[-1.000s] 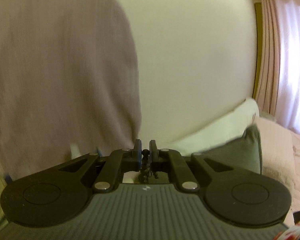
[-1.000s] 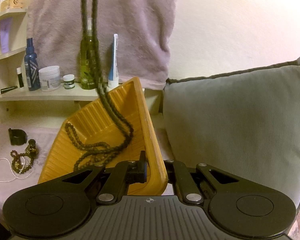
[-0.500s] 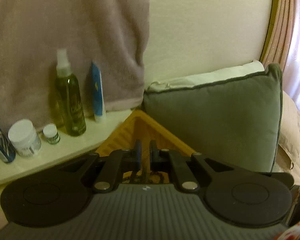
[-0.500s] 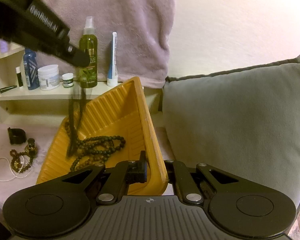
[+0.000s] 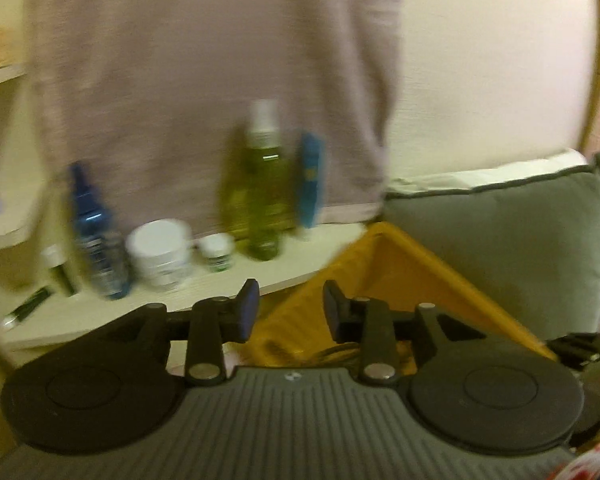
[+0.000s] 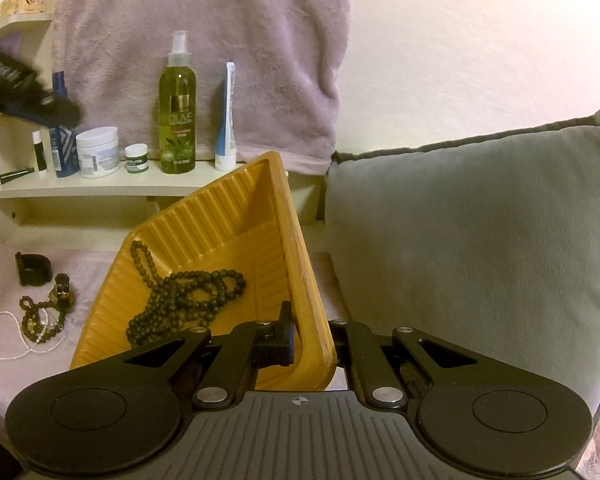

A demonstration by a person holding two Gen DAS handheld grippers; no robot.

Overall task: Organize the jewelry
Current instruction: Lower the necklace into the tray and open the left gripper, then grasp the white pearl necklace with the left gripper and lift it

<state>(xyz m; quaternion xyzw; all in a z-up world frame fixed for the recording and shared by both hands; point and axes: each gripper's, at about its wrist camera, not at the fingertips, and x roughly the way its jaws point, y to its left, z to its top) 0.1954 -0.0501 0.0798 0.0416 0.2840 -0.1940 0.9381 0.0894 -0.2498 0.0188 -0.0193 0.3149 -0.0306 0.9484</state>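
- Through the left wrist view, your left gripper (image 5: 287,312) has its jaws spread wide with nothing between them; the picture is smeared by motion, so fine detail is lost.
- Beyond those jaws you see the yellow tray (image 5: 400,280) tilted up, its far corner near the shelf (image 5: 148,304) of bottles and its right side against the grey cushion (image 5: 500,240). Something dark lies low in the tray, too blurred to name.
- From the right wrist view, your right gripper (image 6: 314,340) is clamped on the tray's near right wall (image 6: 300,280), one pad inside and the other hidden behind the rim. The tray looks like stiff, light plastic, so I judge that this edge hold is enough to keep it tipped.
- Inside the tray lies the dark bead necklace (image 6: 180,300), heaped near the low corner. Expect it to be limp and to slide on the ribbed floor.
- Left of the tray, on the pale cloth, wait the white pearl strand (image 6: 4,336), a brown bead string (image 6: 36,320), a small gold piece (image 6: 62,290) and a black cuff (image 6: 34,268).
- Take each strand by pinching a bunched section. They are light but tangle easily, and the pearl strand looks thin and delicate. The cuff looks rigid; grip it across its wall.
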